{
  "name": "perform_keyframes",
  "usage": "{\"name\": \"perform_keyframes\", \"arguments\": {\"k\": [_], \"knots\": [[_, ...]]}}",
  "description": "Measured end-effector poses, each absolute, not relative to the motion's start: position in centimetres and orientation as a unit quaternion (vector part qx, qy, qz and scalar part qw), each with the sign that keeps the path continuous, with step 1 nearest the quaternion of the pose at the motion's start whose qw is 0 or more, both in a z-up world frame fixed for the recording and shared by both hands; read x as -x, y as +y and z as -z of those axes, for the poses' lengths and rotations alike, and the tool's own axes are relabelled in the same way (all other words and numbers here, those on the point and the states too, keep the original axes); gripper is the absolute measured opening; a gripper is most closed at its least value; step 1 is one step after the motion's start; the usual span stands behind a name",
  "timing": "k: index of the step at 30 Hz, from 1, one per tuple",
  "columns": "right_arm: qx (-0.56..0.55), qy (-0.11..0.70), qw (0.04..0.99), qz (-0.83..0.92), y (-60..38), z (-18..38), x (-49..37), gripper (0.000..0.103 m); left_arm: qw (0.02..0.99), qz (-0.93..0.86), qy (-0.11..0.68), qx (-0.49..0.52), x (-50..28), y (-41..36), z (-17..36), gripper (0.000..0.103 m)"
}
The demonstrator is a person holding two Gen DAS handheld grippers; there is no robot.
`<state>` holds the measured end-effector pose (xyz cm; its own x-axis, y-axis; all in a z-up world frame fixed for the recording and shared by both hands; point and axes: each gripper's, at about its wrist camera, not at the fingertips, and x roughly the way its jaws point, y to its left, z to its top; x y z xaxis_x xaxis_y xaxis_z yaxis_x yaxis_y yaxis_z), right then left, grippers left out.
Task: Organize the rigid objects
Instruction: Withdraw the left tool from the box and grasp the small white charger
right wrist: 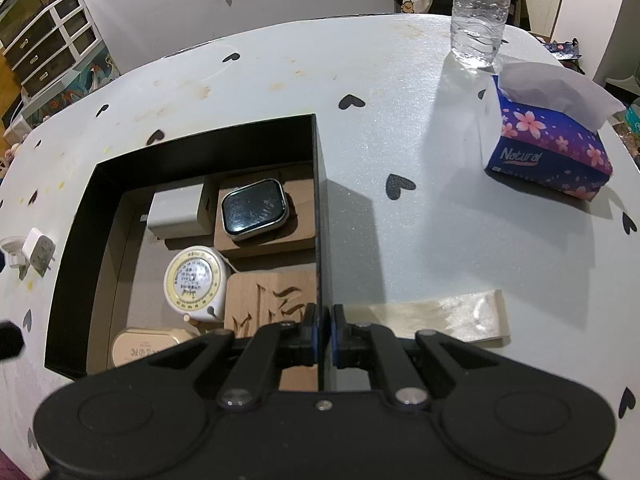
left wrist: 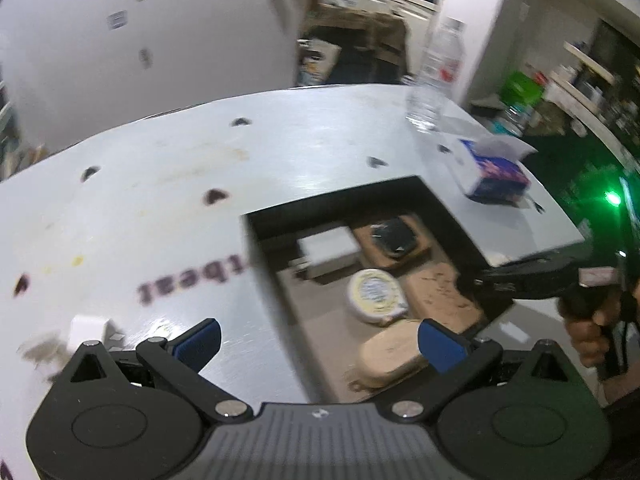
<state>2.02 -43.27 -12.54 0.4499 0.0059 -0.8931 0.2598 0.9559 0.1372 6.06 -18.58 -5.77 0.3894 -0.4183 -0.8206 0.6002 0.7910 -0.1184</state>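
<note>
A black open box (right wrist: pixel 200 136) sits on the white table. Inside it lie a white charger (right wrist: pixel 180 216), a smartwatch (right wrist: pixel 254 208) on a wooden block, a round tape measure (right wrist: pixel 196 280), a carved wooden block (right wrist: pixel 272 304) and a beige tin (right wrist: pixel 144 346). My right gripper (right wrist: pixel 324 328) is shut on the box's right wall, and it also shows in the left wrist view (left wrist: pixel 488 278). My left gripper (left wrist: pixel 320 342) hovers open over the box's (left wrist: pixel 256 240) near left edge with nothing between its fingers. A white plug adapter (left wrist: pixel 86 330) lies on the table beside its left finger (left wrist: pixel 200 340).
A blue tissue pack (right wrist: pixel 548 148) and a clear water bottle (right wrist: pixel 478 12) stand at the table's far right. A strip of tape (right wrist: pixel 440 312) is stuck to the table near the right gripper. A white drawer unit (right wrist: pixel 48 36) stands beyond the table's left edge.
</note>
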Motion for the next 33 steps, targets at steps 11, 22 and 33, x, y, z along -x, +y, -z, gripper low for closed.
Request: {"name": "perform_keyframes", "arguments": {"k": [11,22,33], "knots": [[-0.127,0.520,0.841,0.075,-43.3,12.6,-2.0,0.006,0.869,0.210,0.447,-0.035,-9.0,-11.2,7.9,0.103],[-0.130,0.520,0.841,0.076,-43.4,12.6,-2.0,0.006,0.873,0.170,0.439,-0.122,-14.0,-8.5,11.8,0.076],[-0.134,0.520,0.840,0.081,-43.5,12.6,-2.0,0.006,0.849,0.189,0.460,-0.180,-15.9,-8.3,13.7,0.060]]}}
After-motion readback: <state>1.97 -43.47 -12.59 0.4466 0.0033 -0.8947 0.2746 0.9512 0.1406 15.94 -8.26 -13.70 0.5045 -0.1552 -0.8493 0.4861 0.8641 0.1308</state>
